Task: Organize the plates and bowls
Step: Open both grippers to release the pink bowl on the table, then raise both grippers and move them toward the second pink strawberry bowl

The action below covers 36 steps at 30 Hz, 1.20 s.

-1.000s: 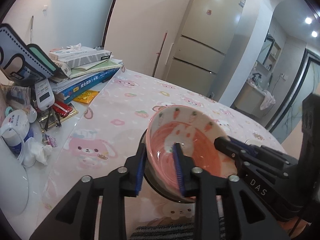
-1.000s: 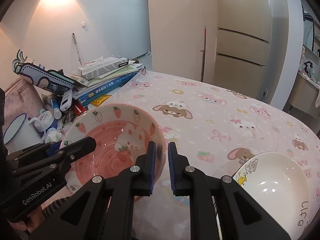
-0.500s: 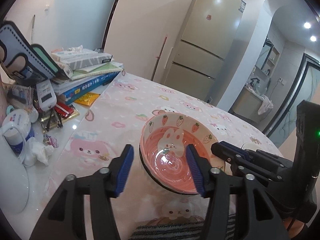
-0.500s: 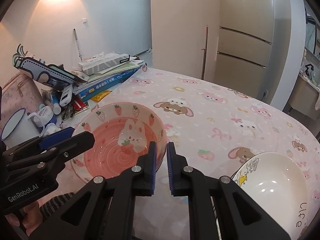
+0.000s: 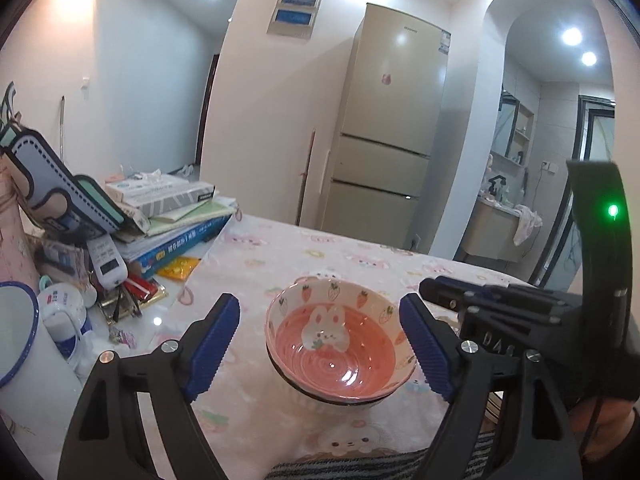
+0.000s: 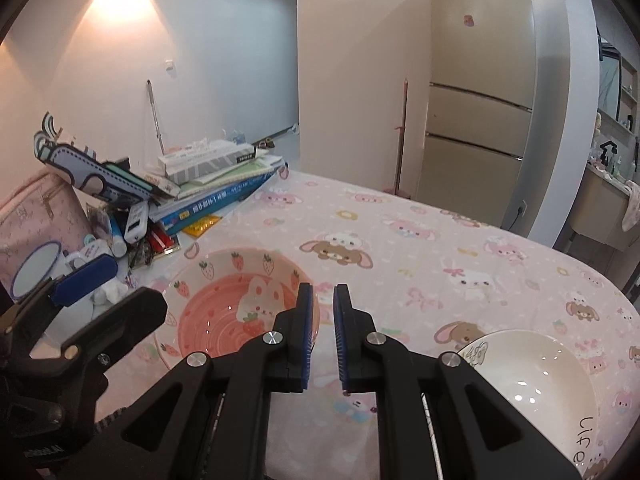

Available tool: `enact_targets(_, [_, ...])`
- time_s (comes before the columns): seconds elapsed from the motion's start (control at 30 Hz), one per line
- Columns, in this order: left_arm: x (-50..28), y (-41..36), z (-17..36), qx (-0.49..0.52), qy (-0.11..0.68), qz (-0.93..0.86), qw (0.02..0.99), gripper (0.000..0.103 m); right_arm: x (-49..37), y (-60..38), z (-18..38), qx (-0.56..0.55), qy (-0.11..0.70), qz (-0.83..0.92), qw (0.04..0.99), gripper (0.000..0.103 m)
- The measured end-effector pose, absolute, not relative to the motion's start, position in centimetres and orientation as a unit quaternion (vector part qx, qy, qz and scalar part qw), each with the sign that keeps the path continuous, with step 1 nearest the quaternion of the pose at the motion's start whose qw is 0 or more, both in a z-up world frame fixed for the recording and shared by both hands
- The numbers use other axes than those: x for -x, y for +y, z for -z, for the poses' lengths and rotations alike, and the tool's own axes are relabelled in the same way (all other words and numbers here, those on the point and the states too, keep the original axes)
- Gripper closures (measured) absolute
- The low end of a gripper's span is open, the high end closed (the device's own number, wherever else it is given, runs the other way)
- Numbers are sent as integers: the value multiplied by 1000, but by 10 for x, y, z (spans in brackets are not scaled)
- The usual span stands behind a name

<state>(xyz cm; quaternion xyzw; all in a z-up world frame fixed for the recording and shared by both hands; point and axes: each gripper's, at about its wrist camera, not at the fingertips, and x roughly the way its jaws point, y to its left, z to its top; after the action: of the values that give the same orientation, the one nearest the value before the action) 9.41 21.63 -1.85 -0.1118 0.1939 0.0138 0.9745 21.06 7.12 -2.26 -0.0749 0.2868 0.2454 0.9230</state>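
A pink bowl [image 5: 336, 352] with a rabbit and strawberries sits nested in another bowl, whose dark rim [image 5: 316, 398] shows beneath it, on the pink tablecloth. My left gripper [image 5: 318, 312] straddles it with its jaws opening. The blue pads [image 5: 216, 340] stand clear of the rim on both sides. In the right wrist view the same pink bowl [image 6: 224, 308] lies just left of my right gripper [image 6: 322, 300], which is shut with nothing between its pads. My left gripper [image 6: 120, 292] reaches in from the left there. A white bowl [image 6: 528, 392] rests at the lower right.
Stacked books [image 5: 176, 224], a white remote [image 5: 106, 260], a mug [image 5: 64, 312] and an enamel cup [image 5: 16, 332] crowd the table's left side. A pink bag [image 6: 36, 224] stands there too. A fridge [image 5: 384, 152] is beyond the far edge.
My left gripper's jaws spread off the pink bowl's rim and let it go. Both grippers drew back and up, so the bowl looks smaller and farther away.
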Motion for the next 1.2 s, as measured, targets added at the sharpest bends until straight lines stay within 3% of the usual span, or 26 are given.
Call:
enact_targets(0.23, [-83, 211, 0, 75, 194, -45, 977, 19, -205, 50, -14, 86, 248, -229, 937, 93])
enact_targets(0.53, [-32, 158, -57, 1, 104, -44, 994, 15, -177, -10, -60, 65, 184, -198, 961, 91])
enact_targets(0.67, [-15, 141, -76, 2, 80, -20, 997, 14, -159, -34, -77, 75, 140, -173, 972, 68])
enact_targets(0.73, [-7, 131, -87, 1, 67, -8, 998, 9, -151, -45, -83, 77, 130, -169, 974, 68])
enact_targets(0.77, [-4, 128, -91, 2, 61, -4, 998, 1, -147, -52, -87, 75, 125, -168, 975, 68])
enact_targets(0.9, [3, 113, -101, -2, 39, 4, 999, 0, -129, -82, -96, 56, 108, -152, 981, 60])
enact_targets(0.97, [4, 105, -104, -3, 37, 13, 999, 0, -120, -98, -98, 46, 97, -138, 985, 40])
enact_targets(1.03, [4, 94, -108, -4, 36, 24, 999, 0, -112, -114, -100, 34, 88, -122, 988, 31])
enact_targets(1.2, [-3, 72, -114, 31, 42, 76, 996, 0, -94, -141, -100, 63, 63, -75, 993, 30])
